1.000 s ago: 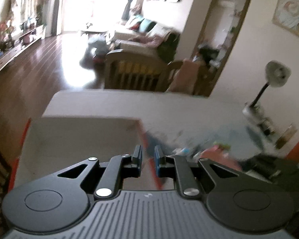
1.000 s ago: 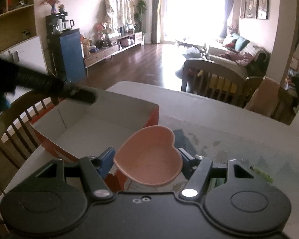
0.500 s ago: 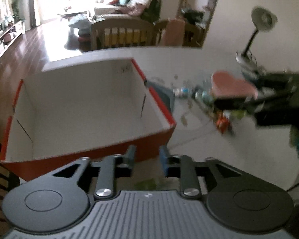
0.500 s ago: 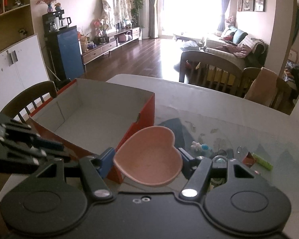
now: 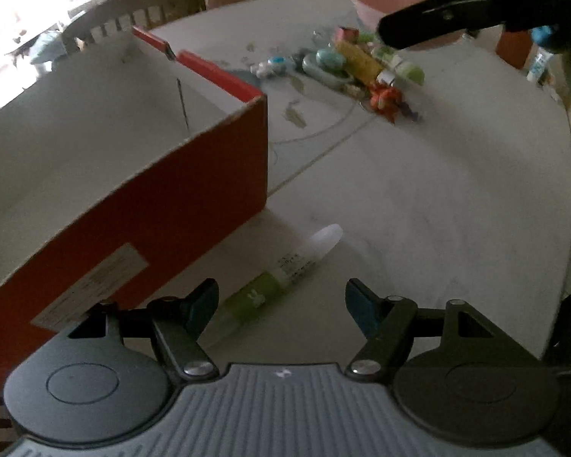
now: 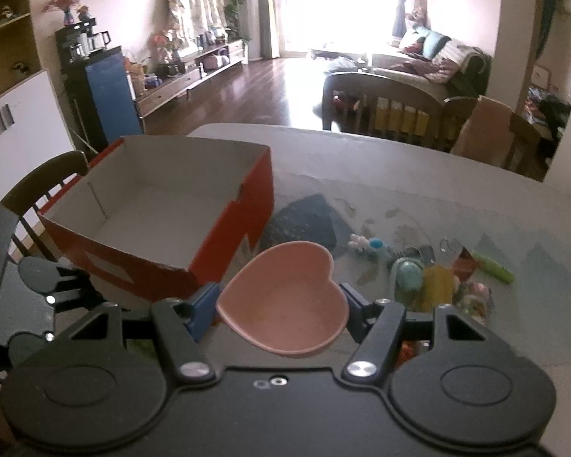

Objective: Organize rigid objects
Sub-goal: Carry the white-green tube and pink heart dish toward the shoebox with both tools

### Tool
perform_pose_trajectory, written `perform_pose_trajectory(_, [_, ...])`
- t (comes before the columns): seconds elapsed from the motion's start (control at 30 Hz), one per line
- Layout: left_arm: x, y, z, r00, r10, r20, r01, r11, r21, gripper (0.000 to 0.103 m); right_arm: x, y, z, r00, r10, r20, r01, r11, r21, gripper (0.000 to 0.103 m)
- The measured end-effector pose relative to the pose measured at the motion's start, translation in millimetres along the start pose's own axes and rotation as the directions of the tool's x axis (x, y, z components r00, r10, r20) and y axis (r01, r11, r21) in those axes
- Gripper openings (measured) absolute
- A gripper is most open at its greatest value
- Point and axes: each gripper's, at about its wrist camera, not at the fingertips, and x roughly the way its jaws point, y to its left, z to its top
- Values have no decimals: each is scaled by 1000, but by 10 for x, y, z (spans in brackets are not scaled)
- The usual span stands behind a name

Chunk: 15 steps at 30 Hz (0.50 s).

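A green and white tube (image 5: 281,278) lies on the table by the near corner of the red cardboard box (image 5: 179,205). My left gripper (image 5: 281,306) hovers low over the tube's green end, its jaws opening, and the pads do not touch the tube. My right gripper (image 6: 278,304) is shut on a pink heart-shaped bowl (image 6: 285,297), held above the table to the right of the box (image 6: 224,228). In the left wrist view the bowl (image 5: 380,3) and the right gripper's dark arm show at the top right.
A heap of small items (image 5: 354,64) lies mid-table: a yellow box, a mint case, an orange toy, a green marker (image 6: 493,268). Wooden chairs (image 6: 384,103) stand along the far side and another (image 6: 42,182) left of the box. The table edge (image 5: 563,228) curves at right.
My left gripper has dropped from above the box to the table beside it and gone from shut to open over the tube. My right gripper has kept the bowl and shifted slightly.
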Motion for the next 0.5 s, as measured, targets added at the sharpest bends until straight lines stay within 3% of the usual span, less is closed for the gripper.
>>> perform_pose_trajectory(0.37, [292, 121, 60, 996, -55, -71, 58, 997, 51, 70, -5, -113, -48, 999, -47, -10, 47, 997, 55, 66])
perform_pose_trajectory(0.43, [270, 124, 54, 996, -64, -68, 67, 997, 48, 64, 4, -109, -40, 999, -49, -11, 50, 997, 55, 66])
perform_pose_trajectory(0.5, [249, 88, 48, 995, -70, -68, 73, 996, 50, 47, 5, -109, -42, 999, -48, -10, 49, 997, 54, 66])
